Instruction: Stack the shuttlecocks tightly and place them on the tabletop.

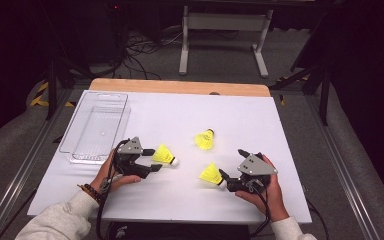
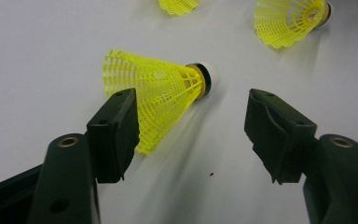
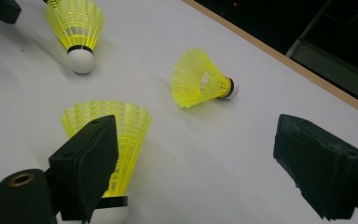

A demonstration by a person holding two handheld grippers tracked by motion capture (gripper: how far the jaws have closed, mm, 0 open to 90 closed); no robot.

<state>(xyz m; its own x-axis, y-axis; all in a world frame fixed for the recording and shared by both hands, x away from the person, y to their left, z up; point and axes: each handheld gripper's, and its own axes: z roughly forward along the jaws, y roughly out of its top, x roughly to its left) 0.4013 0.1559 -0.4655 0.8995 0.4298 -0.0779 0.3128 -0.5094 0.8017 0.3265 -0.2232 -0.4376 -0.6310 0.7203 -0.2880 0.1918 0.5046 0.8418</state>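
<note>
Left tool (image 2: 191, 135) open around a yellow mesh shuttlecock (image 2: 156, 95); right tool (image 3: 196, 163) open beside another yellow shuttlecock (image 3: 121, 126) at seven o'clock.

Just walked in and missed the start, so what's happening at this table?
A person sits at a white table with a hand-held gripper in each hand and three yellow shuttlecocks lying on it. The left gripper has its open jaws around one shuttlecock, not yet pinching it. The right gripper is open too, beside a second shuttlecock. The third shuttlecock lies untouched farther back. A clear plastic bin stands at the left with no shuttlecock in it.
</note>
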